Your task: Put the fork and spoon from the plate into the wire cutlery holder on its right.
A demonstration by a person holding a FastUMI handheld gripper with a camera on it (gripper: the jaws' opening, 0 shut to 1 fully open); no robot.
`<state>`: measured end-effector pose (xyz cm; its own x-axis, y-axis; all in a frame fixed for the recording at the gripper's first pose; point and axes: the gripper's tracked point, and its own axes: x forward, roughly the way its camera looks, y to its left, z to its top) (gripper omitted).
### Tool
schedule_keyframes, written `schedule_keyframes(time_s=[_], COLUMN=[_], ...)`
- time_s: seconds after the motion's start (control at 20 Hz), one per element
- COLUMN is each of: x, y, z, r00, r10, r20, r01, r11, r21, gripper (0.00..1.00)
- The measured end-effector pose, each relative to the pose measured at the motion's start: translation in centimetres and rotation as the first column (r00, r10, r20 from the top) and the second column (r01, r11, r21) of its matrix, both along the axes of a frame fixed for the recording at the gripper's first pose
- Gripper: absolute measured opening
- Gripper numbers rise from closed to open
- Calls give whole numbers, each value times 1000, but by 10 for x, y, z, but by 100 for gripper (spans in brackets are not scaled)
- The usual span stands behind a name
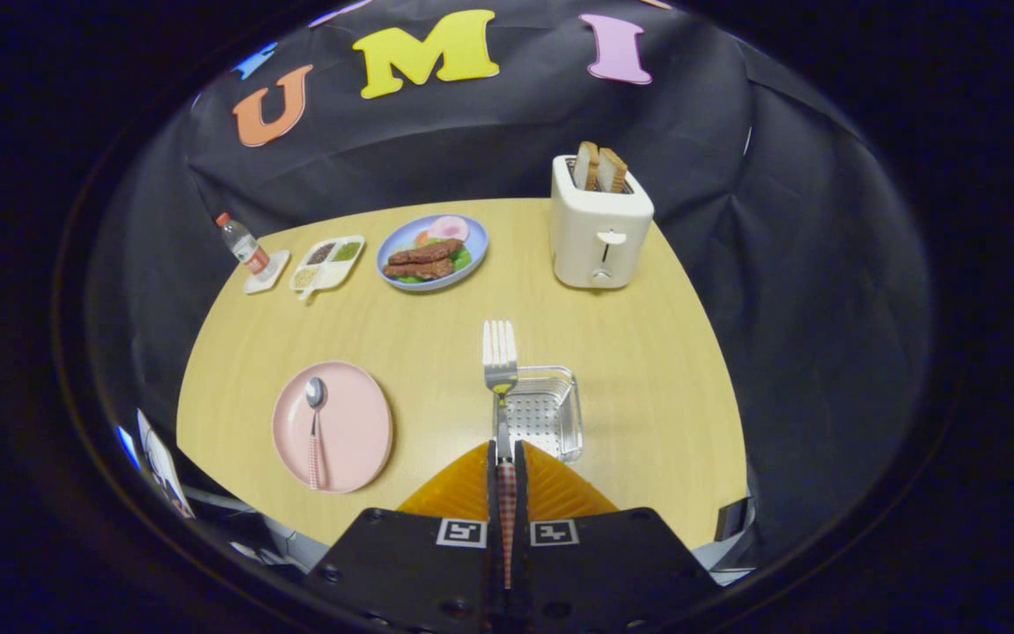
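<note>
Fork pinched by its handle and held above the wire holder; spoon left on the plate.

The gripper is pressed together on the checked handle of the fork, tines pointing away, shaft held over the near-left rim of the wire cutlery holder, presumably lined up for a drop. The spoon is laid bowl-away on the pink plate, well left of the holder. Counted: one fork, one spoon, one pink plate, one holder; beyond, one toaster with two slices, one food plate.

Fork upright over wire holder; spoon flat on pink plate.
</note>
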<state>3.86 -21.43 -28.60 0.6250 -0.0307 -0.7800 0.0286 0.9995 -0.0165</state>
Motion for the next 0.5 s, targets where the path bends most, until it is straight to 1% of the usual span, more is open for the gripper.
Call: schedule_keyframes(time_s=[0.1, 0.2, 0.3, 0.5], x=[-5, -7, -5, -6], y=[-6, -13, -21, -28], z=[-2, -6, -9, -19], r00=[998, 993, 987, 960], r10=[19, 45, 49, 55], r20=[-63, -109, -154, -273], r01=[-17, -43, -46, -50], r11=[1000, 999, 999, 998], r21=[26, 24, 23, 27], gripper=[3, 3, 3, 3])
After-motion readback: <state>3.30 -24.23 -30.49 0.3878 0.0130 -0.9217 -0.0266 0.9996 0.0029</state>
